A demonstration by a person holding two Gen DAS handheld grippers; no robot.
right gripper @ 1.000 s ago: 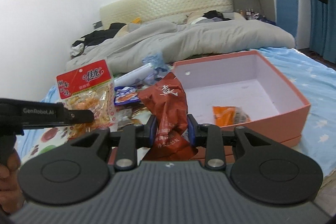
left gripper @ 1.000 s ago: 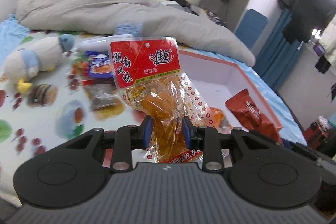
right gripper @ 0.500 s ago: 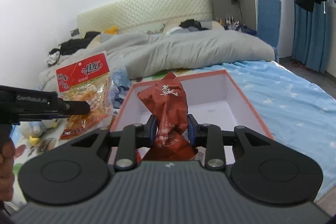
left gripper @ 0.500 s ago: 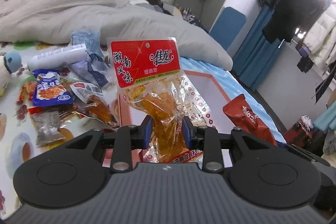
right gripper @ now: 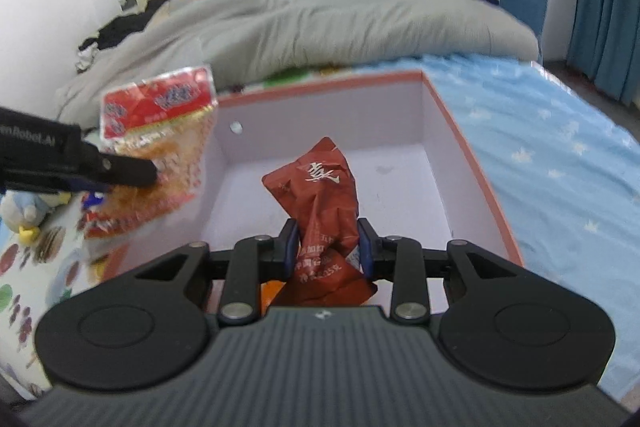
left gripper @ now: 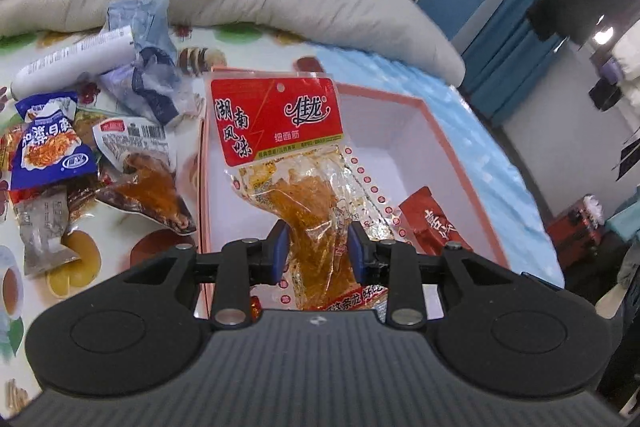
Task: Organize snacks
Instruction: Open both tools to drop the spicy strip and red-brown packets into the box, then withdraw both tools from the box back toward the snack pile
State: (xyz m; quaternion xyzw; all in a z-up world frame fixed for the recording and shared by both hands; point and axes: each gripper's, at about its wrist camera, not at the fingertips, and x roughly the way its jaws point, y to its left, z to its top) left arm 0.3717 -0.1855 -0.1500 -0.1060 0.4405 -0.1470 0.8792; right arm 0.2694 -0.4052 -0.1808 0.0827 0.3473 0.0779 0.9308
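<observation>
My left gripper [left gripper: 319,251] is shut on a clear snack bag with a red header and orange strips [left gripper: 292,155], held upright over the left side of the pink box [left gripper: 452,147]. My right gripper [right gripper: 327,247] is shut on a crumpled dark red snack packet [right gripper: 320,187], held above the white floor of the pink box [right gripper: 452,115]. The red packet [left gripper: 434,223] shows at the right in the left wrist view. In the right wrist view the left gripper [right gripper: 120,169] and its clear bag [right gripper: 160,131] hang over the box's left wall. A bit of orange wrapper [right gripper: 269,293] peeks out below the red packet.
Loose snack packets lie on the printed bedsheet left of the box: a blue one [left gripper: 44,147], a brown one [left gripper: 140,183], a grey one [left gripper: 40,231]. A white tube [left gripper: 72,59] and crumpled blue wrapper [left gripper: 148,67] lie behind. A grey duvet [right gripper: 340,27] is heaped beyond. A plush toy [right gripper: 28,211] sits left.
Both grippers have carried their packets from beside the box to over its inside and tipped further down. The snack pile has slid to the left of the left wrist view.
</observation>
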